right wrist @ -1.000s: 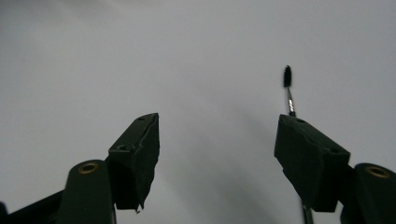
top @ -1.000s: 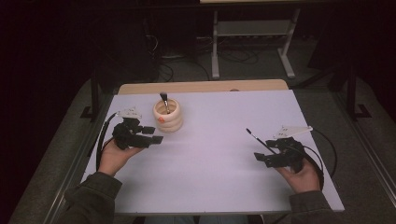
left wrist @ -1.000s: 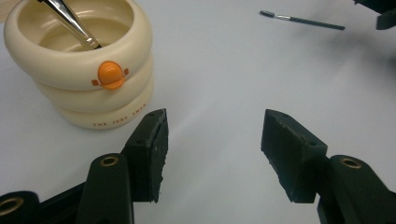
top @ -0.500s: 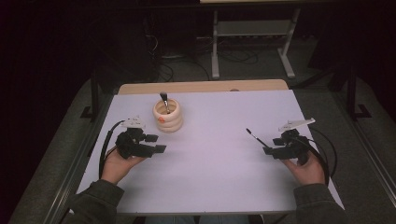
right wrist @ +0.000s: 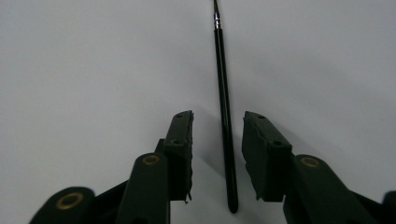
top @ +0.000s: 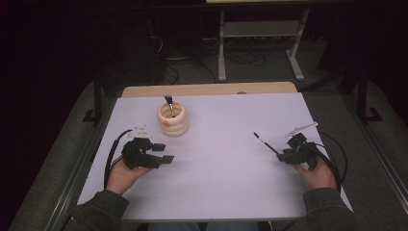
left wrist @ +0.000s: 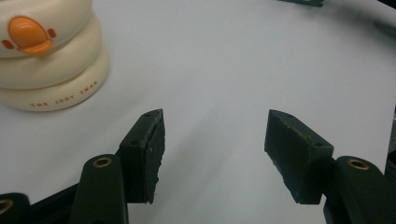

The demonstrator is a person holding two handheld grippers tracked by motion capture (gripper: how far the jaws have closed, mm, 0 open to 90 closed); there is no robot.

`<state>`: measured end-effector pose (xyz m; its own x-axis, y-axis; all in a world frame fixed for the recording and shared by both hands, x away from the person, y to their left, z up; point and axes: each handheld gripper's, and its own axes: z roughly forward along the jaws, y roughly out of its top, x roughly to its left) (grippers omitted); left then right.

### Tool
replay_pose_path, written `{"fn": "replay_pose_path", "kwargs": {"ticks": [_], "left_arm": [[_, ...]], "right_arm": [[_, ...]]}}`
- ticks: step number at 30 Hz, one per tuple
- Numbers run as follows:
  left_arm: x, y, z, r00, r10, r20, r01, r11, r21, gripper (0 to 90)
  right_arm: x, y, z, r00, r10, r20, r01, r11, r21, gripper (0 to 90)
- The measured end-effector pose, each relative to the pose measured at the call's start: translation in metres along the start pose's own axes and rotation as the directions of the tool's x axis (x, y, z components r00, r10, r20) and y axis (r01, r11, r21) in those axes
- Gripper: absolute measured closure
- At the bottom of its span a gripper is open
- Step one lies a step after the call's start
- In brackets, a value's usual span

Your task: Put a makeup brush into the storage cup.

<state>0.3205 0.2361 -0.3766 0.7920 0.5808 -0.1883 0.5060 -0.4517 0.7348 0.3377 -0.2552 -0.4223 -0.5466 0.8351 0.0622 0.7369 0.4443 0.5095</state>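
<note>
Brush [right wrist: 225, 116], slim, black-handled, metal ferrule: lies flat on the white tabletop [top: 226, 168] near its right edge, tip pointing toward the middle. Handle sits between the jaws of the right gripper [right wrist: 217, 128], which stand narrowly parted on either side of it without touching; nothing gripped.

Holder [top: 173, 119], cream, stacked-ring form with an orange duck-bill motif: stands upright toward the far left of the tabletop, well apart from the slim brush. A second brush [top: 170, 104] stands inside it, bristles up. Lettering on the lowest ring appears to read "THE JUDY SWAN"; small and not fully certain. No other writing legible.

Left gripper [left wrist: 212, 140]: jaws wide, holding nothing, low over the tabletop just beside the holder on its near side.

Risks, as judged: the thin round handle may roll or slip sideways if the right jaws close off-centre or too high. The holder looks light and could tip or slide when something is dropped in, unless steadied.
</note>
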Motion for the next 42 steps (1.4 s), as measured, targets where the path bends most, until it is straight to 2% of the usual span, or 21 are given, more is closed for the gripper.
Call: {"fn": "replay_pose_path", "kwargs": {"ticks": [8,9,10,12,18,20,28,32,34,39,40,42], "left_arm": [[-0.001,-0.001,0.000,1.0000,0.002,0.005,-0.002,1.0000,-0.004,37.4],[-0.001,-0.001,0.000,0.9999,-0.010,0.004,0.010,0.9999,-0.005,37.4],[-0.001,-0.001,0.000,1.0000,-0.008,0.004,0.008,1.0000,-0.004,37.3],[0.000,-0.002,0.001,1.0000,-0.007,0.004,0.007,1.0000,-0.004,37.3],[-0.002,-0.002,0.003,1.0000,-0.001,0.007,0.001,1.0000,-0.001,37.4],[-0.003,-0.001,0.003,1.0000,-0.005,0.006,0.005,1.0000,-0.002,37.5],[-0.005,-0.001,0.002,0.9999,-0.004,0.010,0.004,0.9999,-0.011,37.8],[-0.004,-0.001,0.001,0.9999,-0.005,0.014,0.005,0.9999,-0.013,37.9],[-0.003,0.000,0.000,0.9999,-0.008,0.013,0.008,0.9998,-0.017,38.0],[-0.003,0.003,0.000,0.9998,-0.011,0.018,0.012,0.9997,-0.021,38.1],[-0.003,0.003,0.000,0.9998,-0.008,0.018,0.008,0.9998,-0.020,38.1],[-0.003,0.004,0.001,0.9998,-0.004,0.021,0.004,0.9998,-0.017,38.0]], "right_arm": [[-0.002,0.002,0.009,0.9997,0.023,0.007,-0.024,0.9984,0.052,72.9],[-0.002,0.002,0.009,0.9998,0.016,0.012,-0.017,0.9982,0.058,73.8],[-0.001,0.002,0.009,0.9998,0.000,0.021,-0.001,0.9985,0.056,75.3],[0.001,0.003,0.010,0.9997,0.011,0.024,-0.012,0.9980,0.062,76.5],[0.003,0.005,0.011,0.9991,-0.024,0.035,0.021,0.9967,0.079,82.0],[0.003,0.007,0.011,0.9996,-0.001,0.027,-0.002,0.9958,0.092,84.0],[0.004,0.014,0.012,0.9992,-0.023,0.034,0.019,0.9904,0.137,85.1],[0.003,0.012,0.011,0.9996,-0.004,0.027,0.001,0.9925,0.123,85.2],[0.004,0.011,0.010,0.9991,-0.013,0.040,0.009,0.9934,0.115,85.2],[0.001,0.010,0.005,0.9997,-0.003,0.024,0.002,0.9974,0.072,85.2],[0.001,0.010,0.003,0.9998,0.007,0.019,-0.008,0.9974,0.072,85.2],[0.001,0.009,0.003,0.9999,-0.001,0.017,-0.001,0.9975,0.071,85.2]]}}
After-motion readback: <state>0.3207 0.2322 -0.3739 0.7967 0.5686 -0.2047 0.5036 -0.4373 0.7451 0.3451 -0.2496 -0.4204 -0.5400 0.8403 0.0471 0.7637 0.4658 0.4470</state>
